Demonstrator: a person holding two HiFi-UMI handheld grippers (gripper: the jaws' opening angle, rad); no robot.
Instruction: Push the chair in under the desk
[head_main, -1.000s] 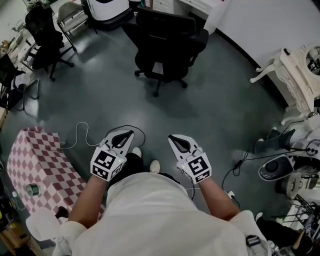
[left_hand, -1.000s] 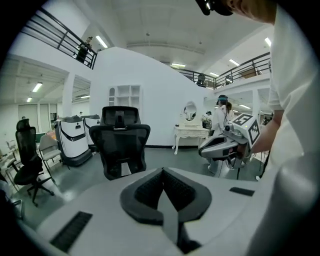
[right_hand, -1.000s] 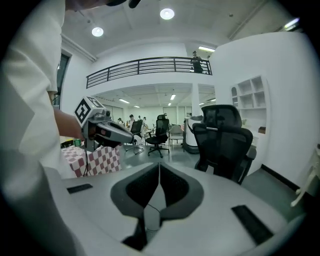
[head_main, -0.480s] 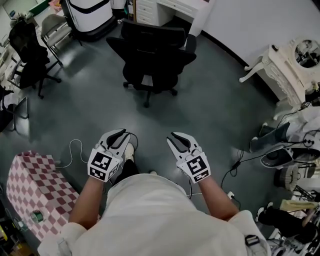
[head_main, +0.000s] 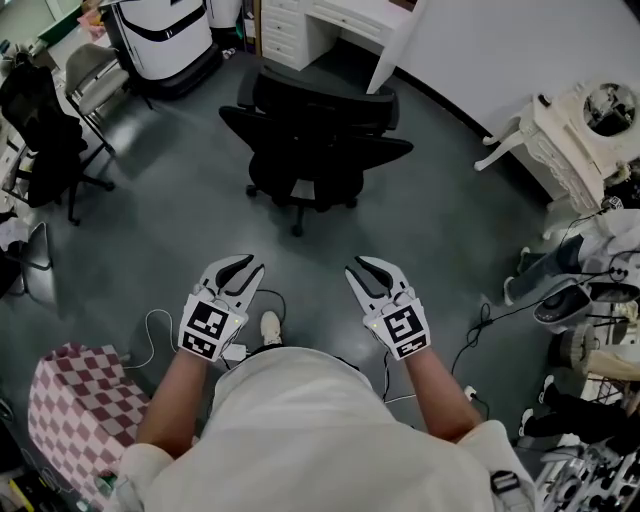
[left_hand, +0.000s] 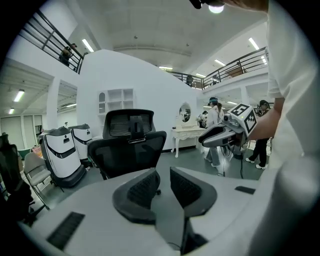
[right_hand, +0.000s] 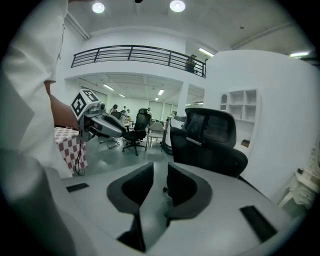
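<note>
A black office chair (head_main: 315, 140) stands on the grey floor with its back toward me, in front of a white desk (head_main: 345, 22). It also fills the middle of the left gripper view (left_hand: 127, 150) and the right gripper view (right_hand: 210, 142). My left gripper (head_main: 240, 266) and right gripper (head_main: 368, 268) are held side by side, pointing at the chair and well short of it. Both pairs of jaws have just been opening and now stand apart, with only floor showing between the left gripper's (left_hand: 164, 172) and the right gripper's (right_hand: 160, 172).
A pink checkered box (head_main: 75, 410) sits at the lower left. Another black chair (head_main: 40, 110) and a white machine (head_main: 165, 35) stand at the upper left. An ornate white table (head_main: 570, 140), cables (head_main: 480, 330) and clutter line the right side.
I have walked toward the chair, and the checkered box has slid back to my left. Both grippers' jaws went from shut to parted.
</note>
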